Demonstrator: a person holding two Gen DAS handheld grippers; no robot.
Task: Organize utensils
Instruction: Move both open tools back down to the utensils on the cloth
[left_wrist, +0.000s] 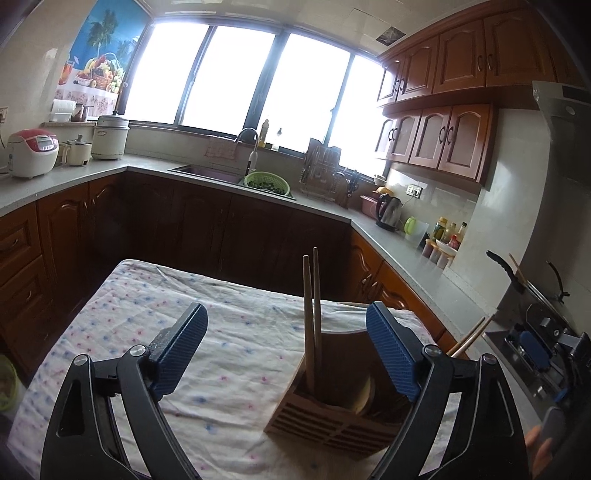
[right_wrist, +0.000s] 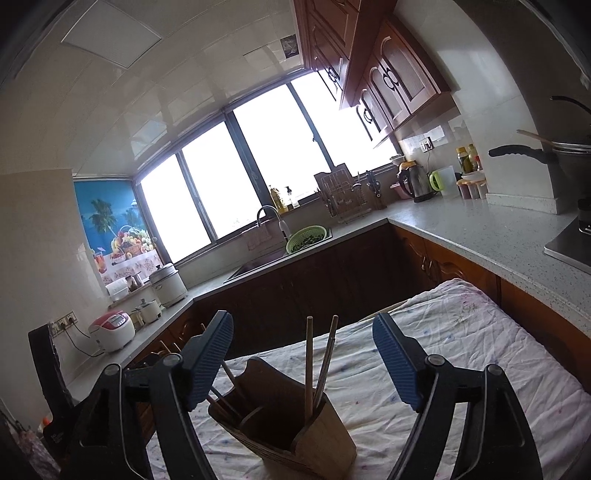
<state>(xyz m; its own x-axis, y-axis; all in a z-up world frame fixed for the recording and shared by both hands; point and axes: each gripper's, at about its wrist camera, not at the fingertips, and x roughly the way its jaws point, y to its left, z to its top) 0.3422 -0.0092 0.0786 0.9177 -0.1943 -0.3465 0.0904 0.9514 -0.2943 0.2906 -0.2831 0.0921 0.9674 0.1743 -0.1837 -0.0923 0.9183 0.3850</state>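
Chopsticks, 2 of them, stand upright in the wooden holder on the cloth-covered table, between the left gripper's wide-apart, empty jaws; right gripper likewise gapes empty.

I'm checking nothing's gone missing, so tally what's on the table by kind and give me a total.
Wooden holder: 1
Upright chopsticks in the holder: 2
Leaning chopsticks in the holder, partly hidden: 2
Pale stick lying on the cloth, far edge: 1
Total: 6
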